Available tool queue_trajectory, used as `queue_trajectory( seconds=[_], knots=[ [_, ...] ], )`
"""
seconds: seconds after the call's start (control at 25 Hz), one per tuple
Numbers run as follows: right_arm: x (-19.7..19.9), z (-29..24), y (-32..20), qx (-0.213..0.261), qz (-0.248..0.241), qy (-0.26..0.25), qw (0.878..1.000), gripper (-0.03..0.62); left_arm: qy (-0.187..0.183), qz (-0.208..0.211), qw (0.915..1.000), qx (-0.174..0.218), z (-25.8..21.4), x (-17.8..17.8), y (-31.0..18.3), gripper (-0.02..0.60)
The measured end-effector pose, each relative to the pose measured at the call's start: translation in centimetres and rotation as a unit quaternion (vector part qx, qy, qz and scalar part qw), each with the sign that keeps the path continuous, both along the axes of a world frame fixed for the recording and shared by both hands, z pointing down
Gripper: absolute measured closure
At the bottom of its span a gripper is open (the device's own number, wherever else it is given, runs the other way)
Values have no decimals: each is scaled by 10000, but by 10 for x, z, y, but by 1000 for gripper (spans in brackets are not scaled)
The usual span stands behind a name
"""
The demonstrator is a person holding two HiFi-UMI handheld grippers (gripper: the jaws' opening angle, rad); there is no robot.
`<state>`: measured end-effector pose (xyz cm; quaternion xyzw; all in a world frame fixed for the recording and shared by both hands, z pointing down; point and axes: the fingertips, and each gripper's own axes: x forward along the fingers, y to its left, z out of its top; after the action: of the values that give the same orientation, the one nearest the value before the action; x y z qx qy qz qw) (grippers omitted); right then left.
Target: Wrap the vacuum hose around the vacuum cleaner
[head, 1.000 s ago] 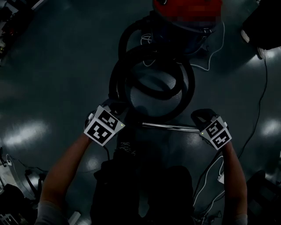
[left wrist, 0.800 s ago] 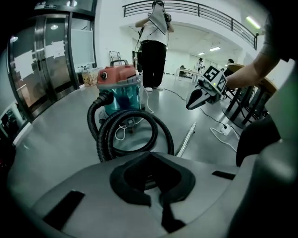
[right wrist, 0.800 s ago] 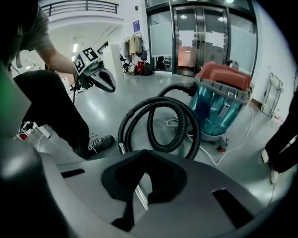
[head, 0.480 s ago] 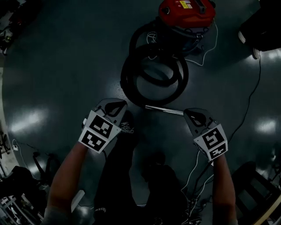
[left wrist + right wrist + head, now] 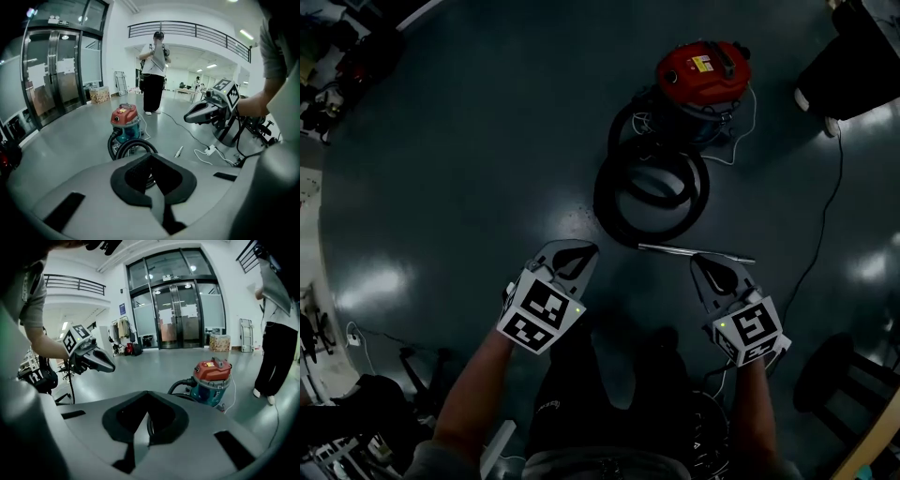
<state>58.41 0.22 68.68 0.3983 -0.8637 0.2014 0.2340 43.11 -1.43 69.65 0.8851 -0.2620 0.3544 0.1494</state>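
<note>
Floor (image 5: 459,169): grey and shiny, w/ pale light spots. All things of the task stand or lie on it.
Vacuum cleaner (image 5: 703,77): upright canister w/ red lid and teal body. In head view it is at approx. 1 o'clock from picture centre, well apart from both grippers.
Hose (image 5: 136,140): black, lies in loose loops flat on the floor at 7 o'clock of the vacuum cleaner, touching its base. One end goes into the body. It is beside the machine, not around it.
Metal tube (image 5: 696,253): thin and shiny, lies flat at 6 o'clock of the hose loops, its left end just beside the outer loop. Whether it is joined to the hose I cannot tell.
L gripper (image 5: 577,253): held in the air at 7 o'clock of the loops, pointing toward 1 o'clock. In its own view the two dark pads are pressed together w/ nothing btw. them, so it carries nothing.
R gripper (image 5: 710,269): held in the air at 5 o'clock of the loops, near the tube in head view but not touching it. The jaws are fully closed too, the pads meet, and it is empty.
Both grippers: side by side and apart. Each one appears in the other's view, clearly above the floor.
Standing person (image 5: 153,70): white top and dark trousers, behind the vacuum cleaner. In head view only legs and shoes show, at 2 o'clock.
Glass doors (image 5: 180,310): far behind the vacuum cleaner in R gripper view.
</note>
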Motion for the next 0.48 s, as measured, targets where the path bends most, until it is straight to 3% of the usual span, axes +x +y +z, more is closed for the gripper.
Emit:
queue_trajectory(
  seconds=[0.48],
  knots=[
    [-148,-188,32,161,500,-690,9962,589,709,-74,9971,271,-183,-70,23,574]
  ],
)
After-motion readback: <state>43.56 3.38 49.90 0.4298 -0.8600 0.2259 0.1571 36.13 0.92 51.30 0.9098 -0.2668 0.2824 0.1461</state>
